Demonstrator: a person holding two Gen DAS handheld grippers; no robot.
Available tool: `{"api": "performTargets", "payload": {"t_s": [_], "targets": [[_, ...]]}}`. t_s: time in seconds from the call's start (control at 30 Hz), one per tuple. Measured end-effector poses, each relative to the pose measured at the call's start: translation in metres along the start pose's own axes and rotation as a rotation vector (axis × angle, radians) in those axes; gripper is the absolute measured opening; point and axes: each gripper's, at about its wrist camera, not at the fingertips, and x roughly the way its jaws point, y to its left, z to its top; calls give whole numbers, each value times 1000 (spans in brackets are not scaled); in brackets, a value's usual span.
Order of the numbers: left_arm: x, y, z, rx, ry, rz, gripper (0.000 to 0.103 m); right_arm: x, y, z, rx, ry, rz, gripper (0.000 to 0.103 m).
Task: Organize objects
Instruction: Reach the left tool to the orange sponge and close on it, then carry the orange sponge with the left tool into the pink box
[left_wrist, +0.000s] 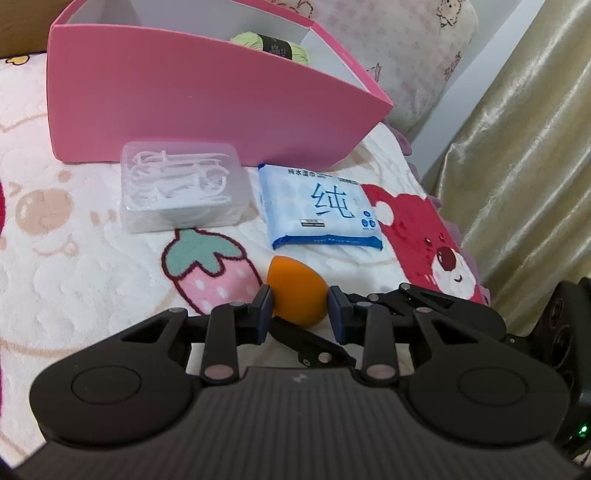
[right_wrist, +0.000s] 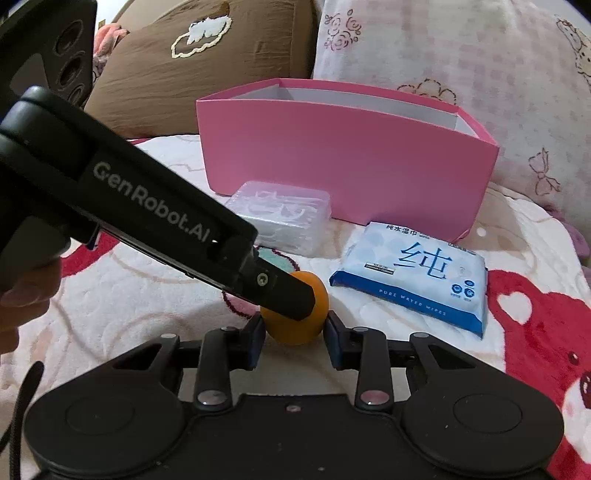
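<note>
While angled downward, both hand-held grippers (left_wrist: 300, 309) (right_wrist: 294, 334) clamp sponge (left_wrist: 295, 291).

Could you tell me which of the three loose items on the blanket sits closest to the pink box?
The clear floss-pick case: it lies right against the pink box, ahead of the wipes pack and the orange sponge.

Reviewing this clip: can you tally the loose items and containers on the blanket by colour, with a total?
Orange: 1, the makeup sponge
Blue and white: 1, the wet wipes pack
Clear: 1, the plastic box of floss picks
Pink: 1, the storage box
Green: 1, the yarn skein inside the storage box
Total: 5
</note>
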Motion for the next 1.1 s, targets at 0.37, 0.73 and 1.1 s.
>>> {"api": "performTargets", "payload": {"t_s": [0.37, 0.73, 1.1], "targets": [[-31, -23, 10, 25, 61, -7, 31, -33, 6, 19, 36, 33, 8, 39], [-70, -50, 24, 90, 54, -10, 32, -69, 19, 44, -5, 7, -32, 40], [-115, -83, 44, 141, 7, 25, 34, -104, 32, 86, -76, -41, -51, 40]]}}
